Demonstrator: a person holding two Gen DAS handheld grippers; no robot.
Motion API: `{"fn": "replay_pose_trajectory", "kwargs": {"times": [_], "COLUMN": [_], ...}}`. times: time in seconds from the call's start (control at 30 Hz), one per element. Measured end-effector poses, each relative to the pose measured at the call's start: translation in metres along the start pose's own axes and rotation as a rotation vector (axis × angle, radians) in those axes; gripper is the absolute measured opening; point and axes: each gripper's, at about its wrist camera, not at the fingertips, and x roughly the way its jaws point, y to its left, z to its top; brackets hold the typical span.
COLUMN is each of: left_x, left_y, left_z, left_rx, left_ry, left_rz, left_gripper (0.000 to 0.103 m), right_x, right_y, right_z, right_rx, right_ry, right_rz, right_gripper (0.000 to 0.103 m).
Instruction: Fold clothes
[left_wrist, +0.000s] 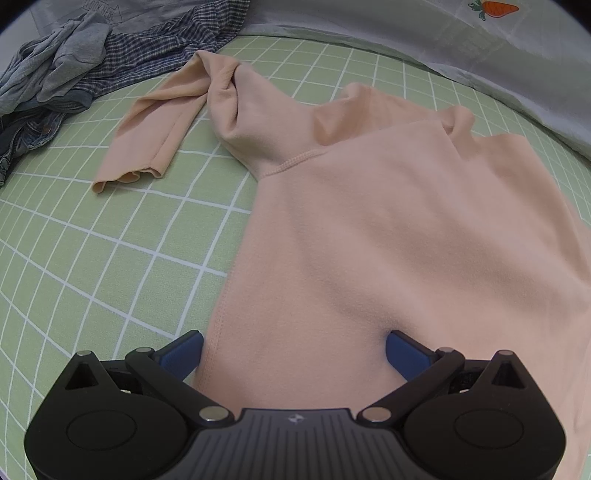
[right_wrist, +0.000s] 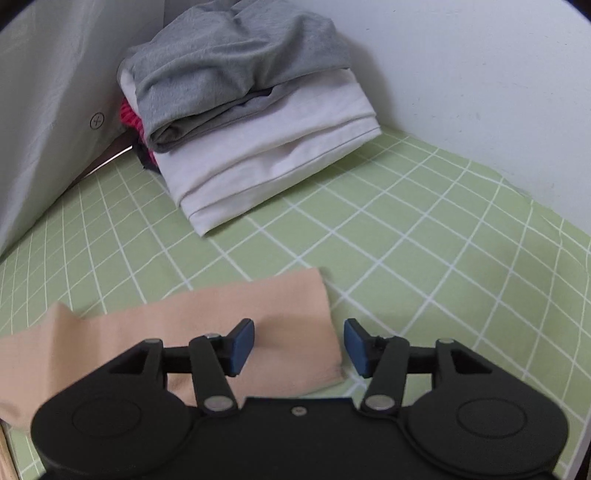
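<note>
The left wrist view is showing the peach sweater (left_wrist: 388, 221) spreading over the green checked bed sheet (left_wrist: 92, 258), with unfolded clothes (left_wrist: 74, 66) piling behind; the right view is showing a folded stack (right_wrist: 240, 110). The left gripper (left_wrist: 293, 354) is standing wide, its jaws straddling the hem. The right gripper (right_wrist: 299, 347) is hanging apart over the sleeve's cuff (right_wrist: 295, 332), gripping nothing.

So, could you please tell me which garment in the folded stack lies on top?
The grey garment tops the stack, resting on the folded white one; a red item peeks out underneath.

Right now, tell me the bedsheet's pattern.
Light green bedsheet with a white grid, clearest in the right wrist view.
</note>
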Motion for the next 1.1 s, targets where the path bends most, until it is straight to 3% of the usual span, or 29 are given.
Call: {"fn": "replay_pose_trajectory", "kwargs": {"times": [0.07,0.13,0.17,0.27,0.37,0.47,0.5,0.53,0.6,0.77,0.9,1.1], "left_x": [0.0,0.0,0.0,0.0,0.0,0.0,0.0,0.0,0.001,0.006,0.013,0.019], "left_y": [0.0,0.0,0.0,0.0,0.0,-0.001,-0.001,-0.001,-0.001,0.002,0.008,-0.001], "left_z": [0.0,0.0,0.0,-0.001,-0.001,-0.001,-0.001,-0.001,0.0,0.008,0.017,0.032], "left_rx": [-0.001,-0.002,-0.003,-0.002,-0.003,-0.005,-0.005,-0.005,-0.005,-0.003,-0.029,-0.027], "left_ry": [-0.001,-0.002,-0.002,-0.006,-0.009,-0.004,-0.001,0.002,0.01,0.048,0.034,0.029], "left_rz": [0.0,0.001,0.001,0.001,0.001,0.002,0.002,0.002,0.002,-0.006,0.004,0.007], "left_gripper": [0.103,0.103,0.103,0.103,0.103,0.103,0.103,0.103,0.103,0.103,0.103,0.103], "right_x": [0.0,-0.001,-0.001,0.0,0.003,0.003,0.003,0.002,-0.003,-0.006,0.001,0.01], "right_y": [0.002,0.0,-0.003,-0.018,-0.041,-0.041,-0.037,-0.032,-0.017,0.048,0.123,0.218], "right_z": [-0.001,0.0,0.001,0.006,0.013,0.015,0.016,0.016,0.016,0.013,0.003,-0.01], "right_rx": [-0.013,-0.045,-0.056,-0.047,0.051,0.033,0.013,-0.008,-0.037,-0.187,-0.352,-0.471], "right_ry": [-0.007,-0.01,-0.006,-0.018,-0.013,0.0,0.003,0.003,-0.015,-0.054,-0.038,0.014], "right_rz": [-0.003,0.015,0.031,-0.064,-0.09,-0.126,-0.138,-0.157,-0.143,-0.019,0.145,0.381], "right_gripper": [0.048,0.005,0.006,0.005,0.006,0.013,0.019,0.027,0.06,0.088,0.089,0.089]}}
